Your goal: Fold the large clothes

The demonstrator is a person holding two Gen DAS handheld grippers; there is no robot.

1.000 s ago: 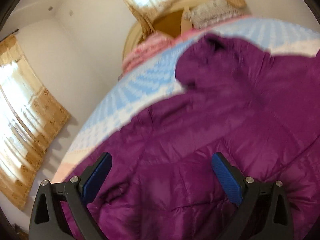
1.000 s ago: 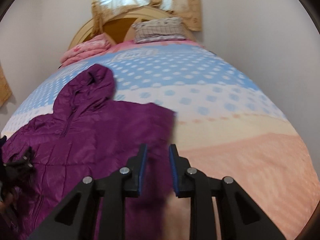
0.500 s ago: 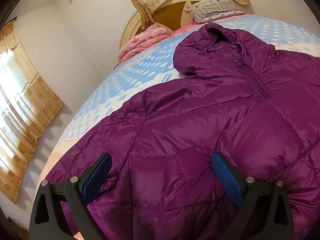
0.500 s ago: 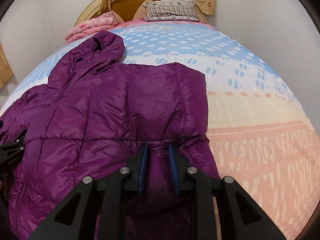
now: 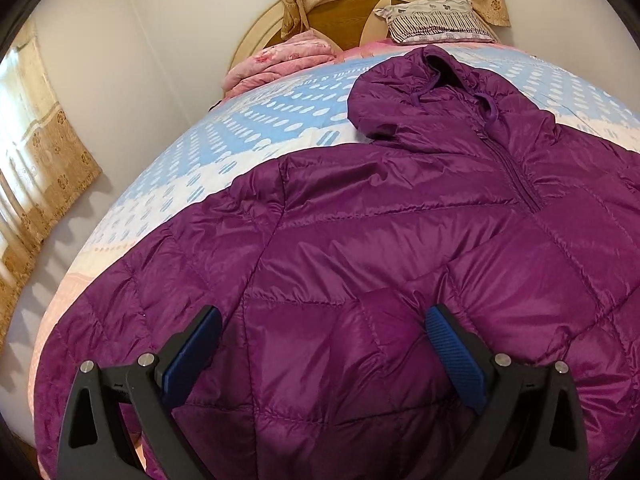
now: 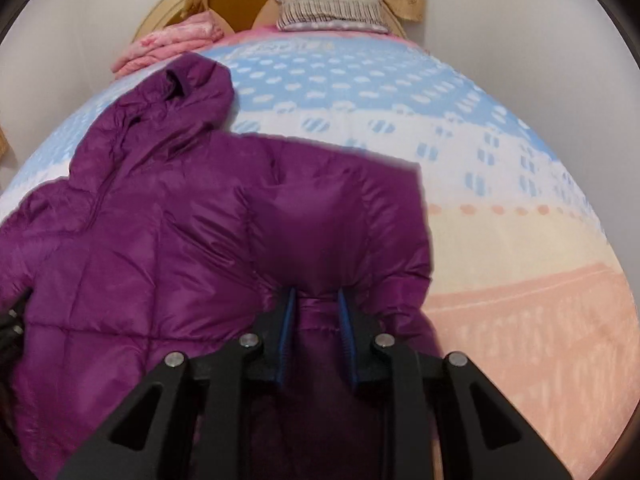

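- Right wrist view: the right gripper (image 6: 316, 300) pinched a bunched fold of the shiny purple quilted hooded down jacket (image 6: 160, 248) between its blue pads, probably the sleeve or side panel, gripped so that it could be carried across the body as a fold.
- The left gripper (image 5: 320, 340) hung with its jaws spread wide just over the jacket's near quilting, gripping nothing, likely ready to steady the cloth.
- The one jacket lay front up, zip closed, across the near half of the dotted blue, white and peach bedspread (image 6: 500, 216), its hood toward the headboard edge.
- Counted: two grippers, one jacket, one striped pillow (image 5: 432, 20) and one folded pink quilt (image 5: 280, 64) at the rounded wooden headboard (image 5: 340, 8).
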